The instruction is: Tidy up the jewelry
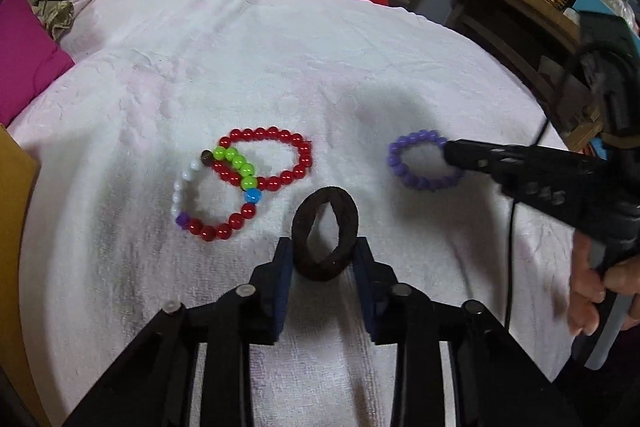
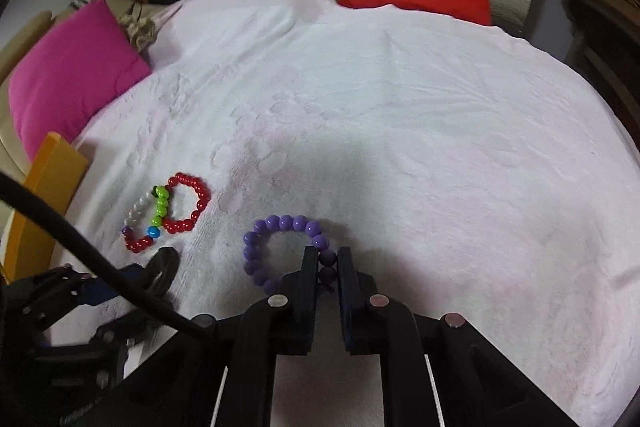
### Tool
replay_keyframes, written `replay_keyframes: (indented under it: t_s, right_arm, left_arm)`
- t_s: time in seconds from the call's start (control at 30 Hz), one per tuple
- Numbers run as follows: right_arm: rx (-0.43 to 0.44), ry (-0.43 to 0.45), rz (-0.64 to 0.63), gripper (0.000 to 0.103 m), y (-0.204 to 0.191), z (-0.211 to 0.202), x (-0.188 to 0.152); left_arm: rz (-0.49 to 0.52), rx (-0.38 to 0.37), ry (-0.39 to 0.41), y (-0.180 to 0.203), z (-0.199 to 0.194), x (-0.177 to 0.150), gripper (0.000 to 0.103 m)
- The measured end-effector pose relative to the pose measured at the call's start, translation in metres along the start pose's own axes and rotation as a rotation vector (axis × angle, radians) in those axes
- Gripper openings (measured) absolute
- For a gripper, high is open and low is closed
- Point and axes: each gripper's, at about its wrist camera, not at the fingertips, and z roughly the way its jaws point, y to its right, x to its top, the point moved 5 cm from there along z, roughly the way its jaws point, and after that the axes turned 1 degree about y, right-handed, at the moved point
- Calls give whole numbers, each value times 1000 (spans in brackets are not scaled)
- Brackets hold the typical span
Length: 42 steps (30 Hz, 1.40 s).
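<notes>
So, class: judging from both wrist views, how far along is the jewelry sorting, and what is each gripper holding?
Nothing looks sorted yet. In hand: the left gripper is shut on the dark ring bracelet, and the right gripper pinches the purple bead bracelet. Left to do: the red bead bracelet and multicolour bead bracelet lie overlapping on the white cloth, untouched. No tray or box is visible.

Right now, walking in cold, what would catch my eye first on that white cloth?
Probably the bright beads: a red bead bracelet overlapped by a multicoloured bead bracelet on the white towel. To their right, the right gripper pinches a purple bead bracelet, while the left gripper squeezes a dark brown fabric ring.
</notes>
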Motion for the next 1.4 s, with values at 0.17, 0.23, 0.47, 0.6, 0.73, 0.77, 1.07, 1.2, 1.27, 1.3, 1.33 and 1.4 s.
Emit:
replay_keyframes:
  t_s: [0.17, 0.23, 0.47, 0.6, 0.73, 0.77, 1.07, 1.2, 1.27, 1.3, 1.33, 1.4]
  right_arm:
    - [24, 12, 57, 10, 24, -25, -9]
    - [38, -9, 80, 10, 33, -28, -16]
    - [78, -77, 145, 10, 54, -23, -37]
    - [91, -80, 159, 11, 54, -20, -39]
    - [82, -74, 144, 13, 51, -16, -38]
    - [74, -68, 130, 13, 49, -15, -39]
    - [85, 51, 101, 11, 41, -38, -26]
    - [136, 138, 115, 11, 33, -59, -16]
    - [158, 186, 114, 10, 27, -68, -11]
    - [171, 206, 114, 10, 24, -73, -9]
    - [187, 227, 114, 10, 21, -78, -7]
    - [217, 258, 112, 10, 15, -85, -3]
  left_arm:
    - [20, -12, 4, 10, -2, -4, 25]
    - [26, -1, 5, 13, -2, -3, 25]
    - [-14, 33, 21, 12, 6, 9, 43]
    - [13, 50, 10, 18, 14, 8, 42]
    - [17, 61, 23, 15, 12, 9, 23]
    - [13, 62, 25, 14, 10, 9, 16]
    - [7, 34, 115, 4, -27, 11, 10]
    - [0, 36, 147, -2, -47, 9, 10]
    - [-7, 39, 165, -5, -59, 8, 10]
    - [-10, 40, 174, -6, -65, 7, 10]
    - [-12, 41, 191, -7, -73, 5, 10]
    - [-11, 57, 215, -9, -85, 4, 10]
